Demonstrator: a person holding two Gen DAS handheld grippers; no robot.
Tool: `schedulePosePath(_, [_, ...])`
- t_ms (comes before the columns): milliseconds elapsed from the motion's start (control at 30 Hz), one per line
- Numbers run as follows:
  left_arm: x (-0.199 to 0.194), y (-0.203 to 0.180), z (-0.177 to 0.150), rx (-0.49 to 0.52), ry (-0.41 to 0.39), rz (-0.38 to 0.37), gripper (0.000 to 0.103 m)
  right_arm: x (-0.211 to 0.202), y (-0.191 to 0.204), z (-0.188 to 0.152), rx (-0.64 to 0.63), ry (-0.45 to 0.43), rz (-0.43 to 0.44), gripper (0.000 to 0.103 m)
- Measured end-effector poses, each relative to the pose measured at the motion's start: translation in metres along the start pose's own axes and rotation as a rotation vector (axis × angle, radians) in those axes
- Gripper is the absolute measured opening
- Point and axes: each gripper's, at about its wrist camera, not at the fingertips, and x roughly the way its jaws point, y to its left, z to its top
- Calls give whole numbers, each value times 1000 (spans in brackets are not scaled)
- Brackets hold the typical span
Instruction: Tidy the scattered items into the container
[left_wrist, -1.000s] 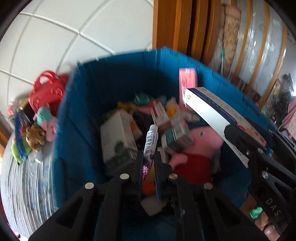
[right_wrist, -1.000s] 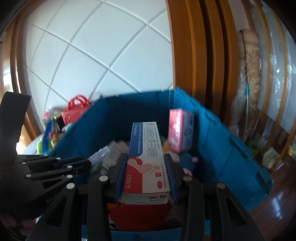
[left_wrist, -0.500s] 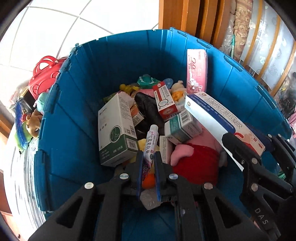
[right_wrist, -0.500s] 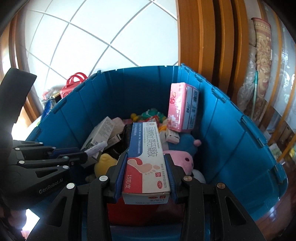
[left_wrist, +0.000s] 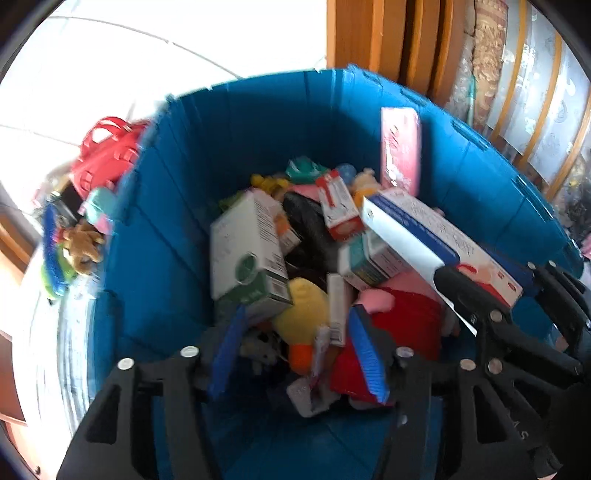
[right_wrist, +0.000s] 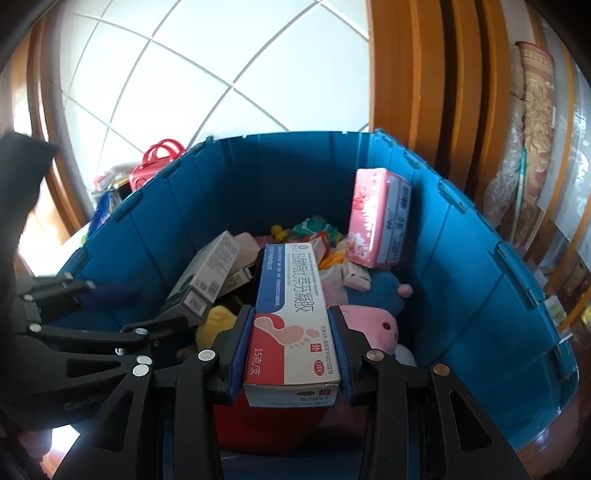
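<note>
A blue bin (right_wrist: 461, 266) stands on a wooden floor (right_wrist: 554, 439). At its left, on a pale surface, lie a red bag (left_wrist: 107, 155) and small toys (left_wrist: 74, 243).

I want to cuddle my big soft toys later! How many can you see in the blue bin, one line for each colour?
Yellow plush toy: 1
Pink plush toy: 1
Blue plush toy: 1
Total: 3 big ones showing in the blue bin. The small toys at the back are too jumbled to count.
</note>
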Motion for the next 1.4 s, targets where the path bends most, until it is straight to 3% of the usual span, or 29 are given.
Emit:
schedulePosePath(233, [-3, 7, -4, -11, -3, 0, 60, 3, 2, -1, -9, 15, 10, 40])
schedulePosePath(433, [-6, 4, -10, -9, -5, -7, 60, -5, 0, -3, 3, 11, -2, 49])
schedulePosePath(533, [-12, 4, -14, -6, -24, 0, 60, -12, -3, -5, 16, 4, -20, 66])
schedulePosePath(567, [-14, 5, -15, -8, -29, 2, 61, -16, -5, -6, 22, -2, -25, 78])
schedulePosePath(600, [-18, 7, -16, -12, -38, 0, 65, -21, -6, -6, 29, -11, -30, 90])
schedulePosePath(633, [-22, 8, -17, -18, -51, -3, 73, -25, -8, -7, 34, -19, -35, 94])
schedulePosePath(700, [-33, 11, -19, -30, -91, -13, 82, -34, -10, -6, 42, -37, -45, 103])
schedulePosePath(867, [-59, 16, -23, -39, -167, 4, 102, -57, -10, -6, 51, -61, -74, 103])
schedulePosePath(1200, [-112, 33, -54, -32, -266, -7, 103, -97, 18, -23, 67, -66, -119, 103])
schedulePosePath(1300, [-127, 39, -67, -20, -274, 43, 103, -111, 33, -30, 76, -76, -123, 103])
schedulePosePath(1400, [-146, 58, -84, -66, -315, -5, 103, -127, 51, -36, 79, -87, -117, 103])
